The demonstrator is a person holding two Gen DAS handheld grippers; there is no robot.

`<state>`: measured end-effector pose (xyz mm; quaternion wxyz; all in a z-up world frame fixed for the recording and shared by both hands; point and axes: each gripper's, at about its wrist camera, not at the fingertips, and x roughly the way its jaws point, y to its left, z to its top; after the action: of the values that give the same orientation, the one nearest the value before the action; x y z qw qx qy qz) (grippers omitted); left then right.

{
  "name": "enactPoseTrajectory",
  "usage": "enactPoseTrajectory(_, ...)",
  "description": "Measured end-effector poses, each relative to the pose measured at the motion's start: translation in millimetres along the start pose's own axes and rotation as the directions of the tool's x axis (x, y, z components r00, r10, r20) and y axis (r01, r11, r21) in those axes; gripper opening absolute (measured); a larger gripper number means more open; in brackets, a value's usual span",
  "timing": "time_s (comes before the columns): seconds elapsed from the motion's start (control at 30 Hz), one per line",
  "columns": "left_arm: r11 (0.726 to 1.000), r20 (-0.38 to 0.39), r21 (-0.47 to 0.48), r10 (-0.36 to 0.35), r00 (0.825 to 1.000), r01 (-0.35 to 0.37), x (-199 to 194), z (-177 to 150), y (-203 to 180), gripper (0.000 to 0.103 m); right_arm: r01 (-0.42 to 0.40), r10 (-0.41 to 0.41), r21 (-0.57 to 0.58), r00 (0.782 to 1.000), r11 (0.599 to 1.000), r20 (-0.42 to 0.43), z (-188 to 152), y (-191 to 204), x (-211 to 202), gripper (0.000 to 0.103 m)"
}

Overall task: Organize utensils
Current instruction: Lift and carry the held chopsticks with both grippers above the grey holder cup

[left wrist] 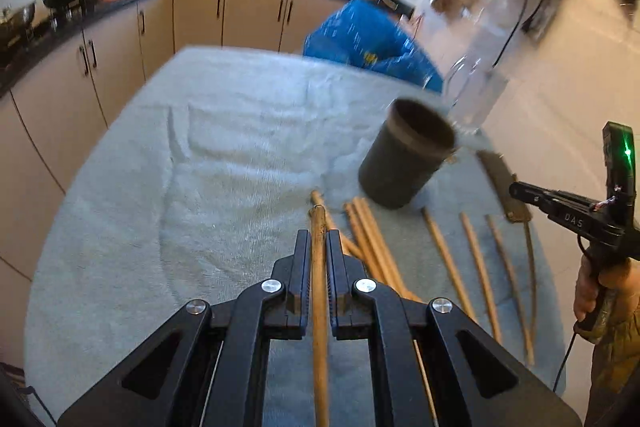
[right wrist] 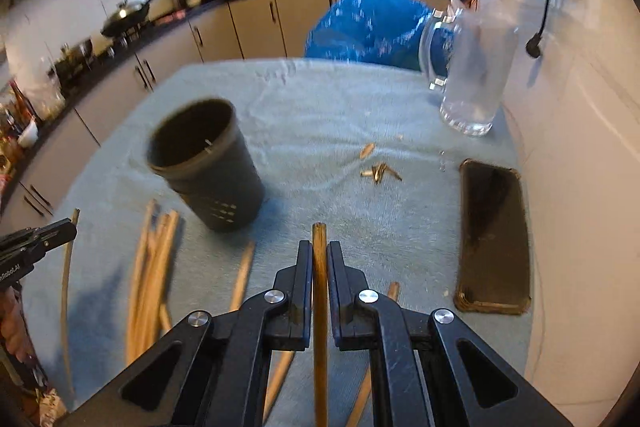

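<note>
Left wrist view, left gripper (left wrist: 319, 251) pinching one wooden chopstick (left wrist: 319, 291), right gripper (right wrist: 319, 259) clamping another chopstick (right wrist: 320, 307), loose chopsticks (left wrist: 452, 267) on grey cloth (left wrist: 200, 167) beside dark holder cup (left wrist: 404, 163).

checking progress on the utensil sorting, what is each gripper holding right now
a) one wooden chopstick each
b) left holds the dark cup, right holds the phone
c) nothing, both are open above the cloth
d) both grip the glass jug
a: the left gripper is shut on a wooden chopstick, and the right gripper is shut on another chopstick; the dark cup stands untouched on the cloth.
</note>
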<state>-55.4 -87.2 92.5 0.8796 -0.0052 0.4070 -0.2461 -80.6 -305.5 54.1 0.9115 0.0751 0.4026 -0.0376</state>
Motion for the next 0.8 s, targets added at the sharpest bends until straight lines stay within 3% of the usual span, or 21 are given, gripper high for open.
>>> enactPoseTrajectory(0.2, 0.999, 0.124, 0.013, -0.042, 0.991, 0.041, -49, 1, -16, 0.007, -0.045, 0.042, 0.023, 0.992, 0.999, 0.119, -3, 16, -46, 0.007)
enactPoseTrajectory(0.47, 0.996, 0.267, 0.022, -0.090, 0.959, 0.087, -102, 14, -32, 0.006, -0.073, 0.069, 0.008, 0.967, 0.997, 0.247, 7, 35, -95, 0.007)
enactPoseTrajectory(0.8, 0.994, 0.363, 0.047, -0.110, 0.925, 0.099, -111, 75, -53, 0.006, -0.106, 0.084, 0.037, 0.921, 0.994, 0.381, 50, 36, -123, 0.007)
